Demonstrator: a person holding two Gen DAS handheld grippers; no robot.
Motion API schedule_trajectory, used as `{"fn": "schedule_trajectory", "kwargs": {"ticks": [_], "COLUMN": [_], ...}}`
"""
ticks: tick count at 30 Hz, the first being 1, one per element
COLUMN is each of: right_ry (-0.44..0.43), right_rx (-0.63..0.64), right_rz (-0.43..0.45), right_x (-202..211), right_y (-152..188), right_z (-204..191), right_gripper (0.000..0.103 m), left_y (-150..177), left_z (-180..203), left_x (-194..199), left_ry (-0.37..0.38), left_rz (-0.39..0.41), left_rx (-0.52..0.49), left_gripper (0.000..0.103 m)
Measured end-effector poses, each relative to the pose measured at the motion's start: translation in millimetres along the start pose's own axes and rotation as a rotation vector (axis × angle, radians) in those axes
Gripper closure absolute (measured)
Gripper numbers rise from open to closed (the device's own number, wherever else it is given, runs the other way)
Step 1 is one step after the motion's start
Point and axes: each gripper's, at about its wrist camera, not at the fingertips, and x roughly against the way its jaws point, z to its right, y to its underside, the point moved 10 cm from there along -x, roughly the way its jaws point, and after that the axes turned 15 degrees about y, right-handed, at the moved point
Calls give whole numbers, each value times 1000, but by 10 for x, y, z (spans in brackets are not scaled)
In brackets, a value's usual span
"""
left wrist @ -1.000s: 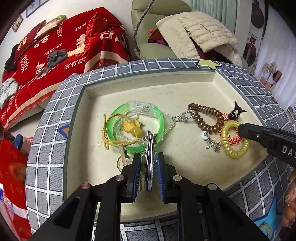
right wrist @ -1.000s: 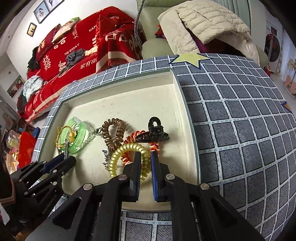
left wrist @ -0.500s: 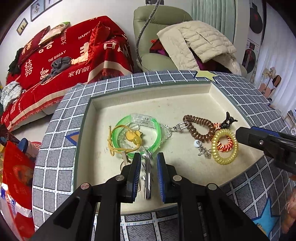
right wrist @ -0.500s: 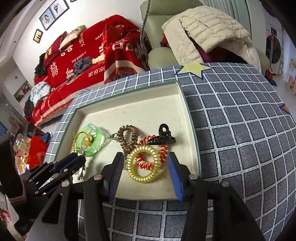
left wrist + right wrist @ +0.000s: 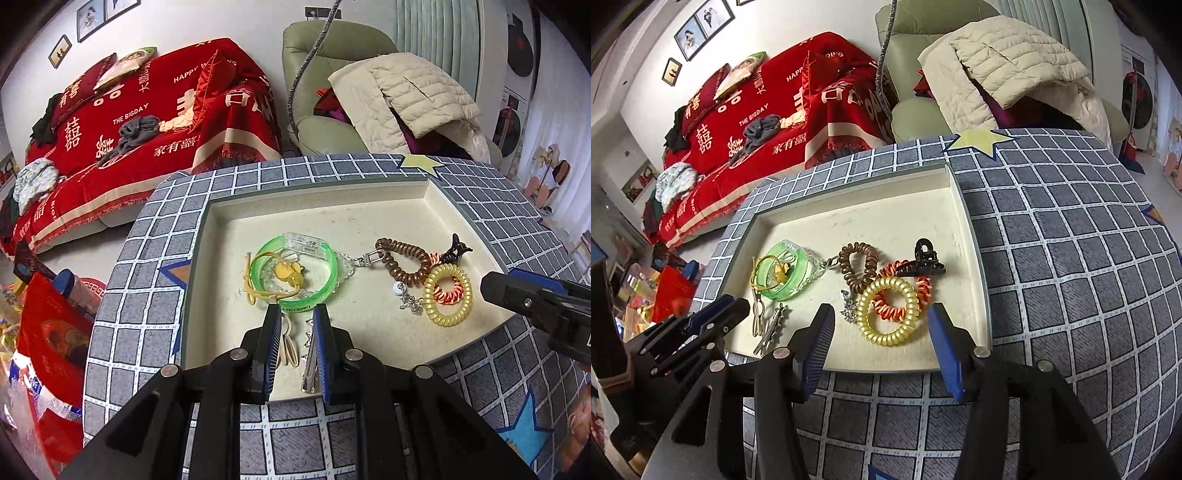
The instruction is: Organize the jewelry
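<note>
Mostly coiled hair ties (image 5: 888, 316), green bangle (image 5: 295, 274)

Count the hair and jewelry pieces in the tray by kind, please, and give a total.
Spiral coil hair ties: 3 (brown, orange, yellow)
Black claw clip: 1
Translucent green bangle: 1
Silver metal hair clips: 2 ()
Total: 7

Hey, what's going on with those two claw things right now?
Left gripper open over silver star hair clip. Right gripper open, empty, above yellow spiral hair tie. Nothing blocking.
</note>
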Motion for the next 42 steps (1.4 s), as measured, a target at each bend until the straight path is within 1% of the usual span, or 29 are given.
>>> {"fn": "schedule_trajectory", "kwargs": {"ticks": [6,7,8,9,11,13,16,18,20,24,26,30,31,32,42], "right_ry": [7,14,20,25,29,35,42,45,57,81,85,122,132,135,156], "right_rx": [11,17,25,34,48,60,77,86,101,120,124,122,120,120,121], "right_rz": [11,18,25,31,39,51,68,81,108,165,173,205,214,221,230], "right_x": [72,87,104,123,154,193,250,287,351,481,514,587,606,616,675], "right_y": [52,62,66,77,86,91,108,125,138,155,161,191,198,189,223], "right_z": [6,0,-2,-9,-27,-41,-73,-96,-118,-144,-153,-137,-125,-116,-88], "right_gripper": [46,46,46,45,43,40,37,30,19,18,17,15,4,0,0], "left_y": [56,63,70,67,20,15,41,68,103,172,211,308,329,346,486], "left_z": [-10,-17,-24,-40,-47,-18,-25,-36,-47,-81,-79,-100,-103,-108,-149], "left_x": [81,98,117,164,297,348,413,436,463,531,551,616,634,646,811], "left_ry": [-4,-5,-4,-7,-28,-26,-23,-21,-19,-25,-27,-42,-47,-50,-89], "left_rz": [5,7,10,27,92,91,89,85,82,84,82,83,83,84,99], "left_rx": [9,15,22,35,29,16,24,32,45,64,71,82,83,84,98], "left_gripper": [64,49,27,0,0,0,0,0,0,0,0,0,0,0,0]}}
